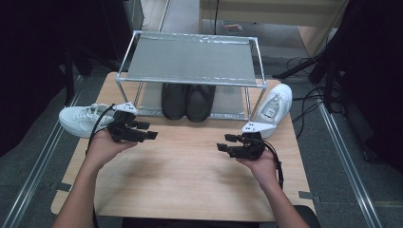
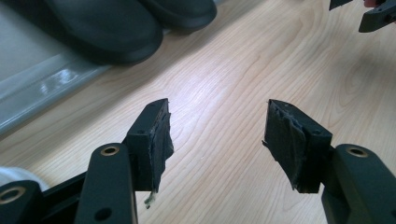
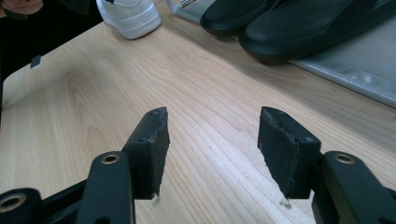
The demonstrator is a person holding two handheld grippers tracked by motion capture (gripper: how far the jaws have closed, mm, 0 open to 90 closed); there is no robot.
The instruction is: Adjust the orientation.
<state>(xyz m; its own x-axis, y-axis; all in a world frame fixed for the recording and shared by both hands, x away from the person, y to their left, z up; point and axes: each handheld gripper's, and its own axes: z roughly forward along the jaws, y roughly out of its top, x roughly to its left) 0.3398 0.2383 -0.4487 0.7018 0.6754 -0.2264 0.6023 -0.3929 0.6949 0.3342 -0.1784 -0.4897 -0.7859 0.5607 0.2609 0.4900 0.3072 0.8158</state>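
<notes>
Our left tongs point(image 1: 153, 130) and right tongs point(image 1: 225, 143) hover spread and empty over the wooden surface point(image 1: 185, 180) mid-frame; the black shoes point(image 1: 187, 100) sit above them, under the rack point(image 1: 190, 59).

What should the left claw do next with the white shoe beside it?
Probably swing the left claw toward the white shoe at the table's left edge and ease it around the shoe. Its jaws stand open with nothing between them, and that shoe lies outside the rack, where the black shoes already sit on the lower shelf.
</notes>
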